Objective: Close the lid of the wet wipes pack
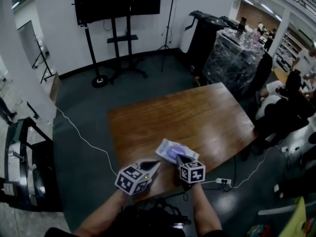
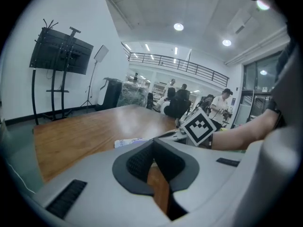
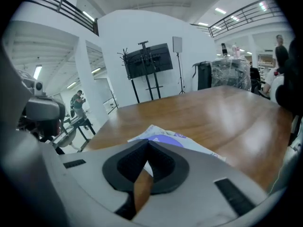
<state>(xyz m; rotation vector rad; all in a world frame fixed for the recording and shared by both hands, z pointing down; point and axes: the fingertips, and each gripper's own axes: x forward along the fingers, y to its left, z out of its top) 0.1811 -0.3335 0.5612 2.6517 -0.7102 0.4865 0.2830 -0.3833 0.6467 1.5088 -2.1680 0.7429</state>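
The wet wipes pack (image 1: 176,150) lies flat near the front edge of the brown table (image 1: 197,115); it is white with a purple oval lid on top. In the right gripper view the wet wipes pack (image 3: 165,138) shows just past the jaw tips, its lid lying flat. My right gripper (image 1: 178,158) hovers at the pack's near edge, jaws shut with nothing between them. My left gripper (image 1: 156,164) sits left of the pack, also shut and empty. The left gripper view catches a strip of the wet wipes pack (image 2: 129,142) beyond its tips.
A TV stand (image 1: 116,28) and light stand stand beyond the table. A wrapped pallet (image 1: 234,58) and seated people (image 1: 284,107) are at the right. A white cable (image 1: 84,137) runs along the floor to a power strip (image 1: 223,181). Equipment (image 1: 22,167) stands at the left.
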